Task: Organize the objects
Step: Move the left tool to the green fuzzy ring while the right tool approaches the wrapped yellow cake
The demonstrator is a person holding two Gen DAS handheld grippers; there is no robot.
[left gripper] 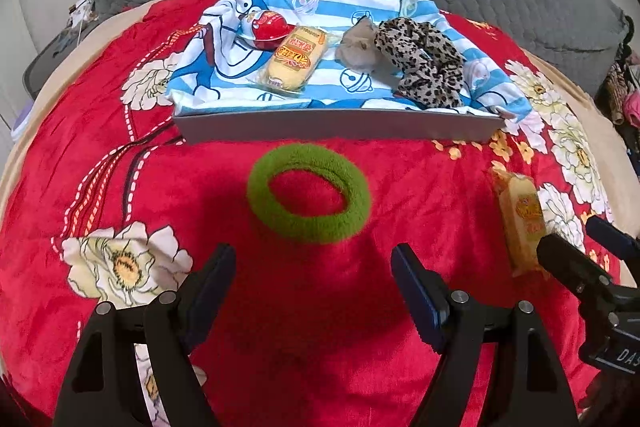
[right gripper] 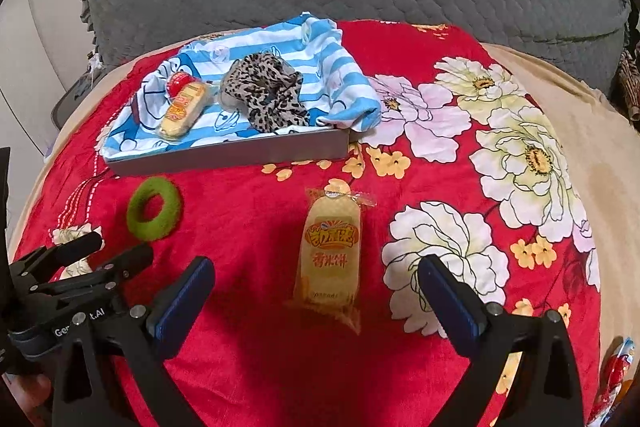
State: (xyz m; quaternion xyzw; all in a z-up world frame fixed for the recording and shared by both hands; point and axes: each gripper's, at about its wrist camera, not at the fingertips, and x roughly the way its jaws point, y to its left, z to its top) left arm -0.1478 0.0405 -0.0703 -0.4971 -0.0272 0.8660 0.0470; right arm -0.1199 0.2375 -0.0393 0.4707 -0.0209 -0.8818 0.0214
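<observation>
Below my two grippers, a red floral blanket (right gripper: 256,227) covers the bed, with a grey tray (right gripper: 240,155) lined in blue-striped cloth (right gripper: 320,67) at its far side. My left gripper (left gripper: 313,267) hangs with jaws apart and empty just short of the green hair ring (left gripper: 308,191). My right gripper (right gripper: 316,281), spread wide, straddles the near end of the yellow snack packet (right gripper: 330,251), whose long axis runs away toward the tray.
</observation>
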